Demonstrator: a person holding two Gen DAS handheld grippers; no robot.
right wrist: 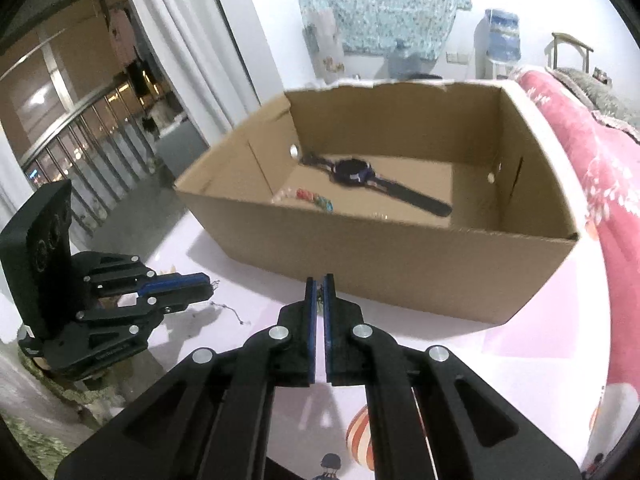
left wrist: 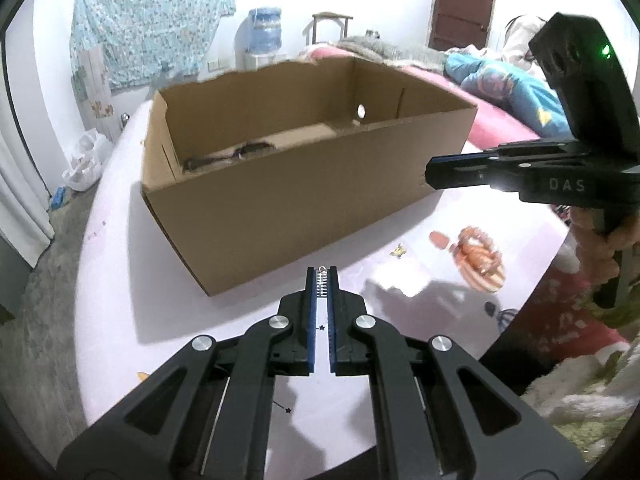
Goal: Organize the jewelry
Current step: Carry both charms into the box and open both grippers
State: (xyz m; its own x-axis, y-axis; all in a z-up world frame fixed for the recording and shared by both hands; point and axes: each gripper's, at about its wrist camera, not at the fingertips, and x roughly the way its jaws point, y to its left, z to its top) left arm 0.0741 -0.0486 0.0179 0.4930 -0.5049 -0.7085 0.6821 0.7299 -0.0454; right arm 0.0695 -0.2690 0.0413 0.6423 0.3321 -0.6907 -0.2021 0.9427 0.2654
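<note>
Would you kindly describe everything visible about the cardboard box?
The cardboard box is plain brown corrugated card, rectangular and open-topped, with a ragged far edge and small round holes in its end walls. It stands upright on the pale pink table. Inside lie a dark wristwatch and small colourful beads. Neither tool touches it.

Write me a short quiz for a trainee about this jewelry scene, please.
1. True or false: the cardboard box is empty.
2. Which item lies inside the box? A) black watch B) scissors C) spoon
3. Fill in: the orange bead bracelet lies outside the box, on the ____.
Key: 1 false; 2 A; 3 table.
</note>
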